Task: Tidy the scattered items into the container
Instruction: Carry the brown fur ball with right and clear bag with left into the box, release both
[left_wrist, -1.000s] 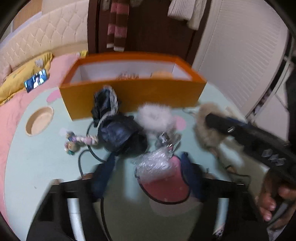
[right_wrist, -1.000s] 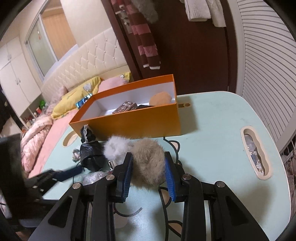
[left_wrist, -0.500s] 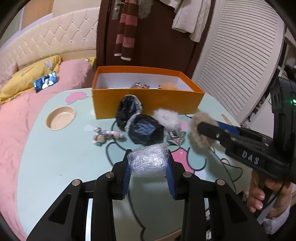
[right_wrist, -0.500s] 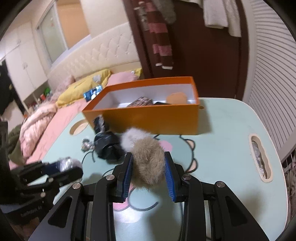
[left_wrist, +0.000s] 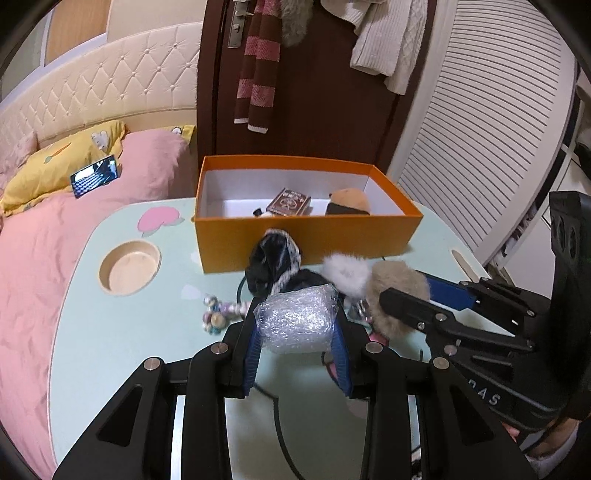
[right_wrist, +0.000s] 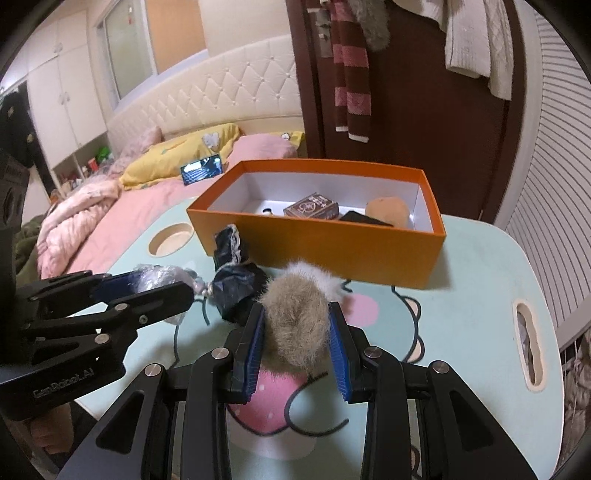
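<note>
1. Here both grippers carry something above the pale green table (left_wrist: 110, 350), and the likely reason for the height is to clear the wall of the orange box (left_wrist: 306, 240) at the far side.
2. The left gripper (left_wrist: 295, 332) has its jaws closed part-way on a wad of bubble wrap (left_wrist: 297, 323); the blue pads press in from the left and right, so the soft wad bulges between them and should not slip.
3. The right gripper (right_wrist: 297, 332) has its jaws closed to a similar width on a tan fur pompom (right_wrist: 297, 314), held by its sides, with fur spilling over the pads.
4. The box stands open-topped at the far edge of the table, its long side facing the grippers, which makes a straight forward carry the easy route. Inside lie a small patterned card box (right_wrist: 312, 206), a brown plush (right_wrist: 388, 210) at the right end and a dark flat item I cannot identify.
5. Still scattered in front of the box are a black fabric pouch with lace trim (left_wrist: 275, 262), a white fur pompom (left_wrist: 345, 273) and a beaded charm (left_wrist: 218, 314) nearer and to the left.
6. My judgement: the current step is transport, and both loads need to travel farther forward before release; the free left half of the box looks the roomier target.
7. A phone (left_wrist: 96, 175) glows on the bed beyond, apart from the task.
</note>
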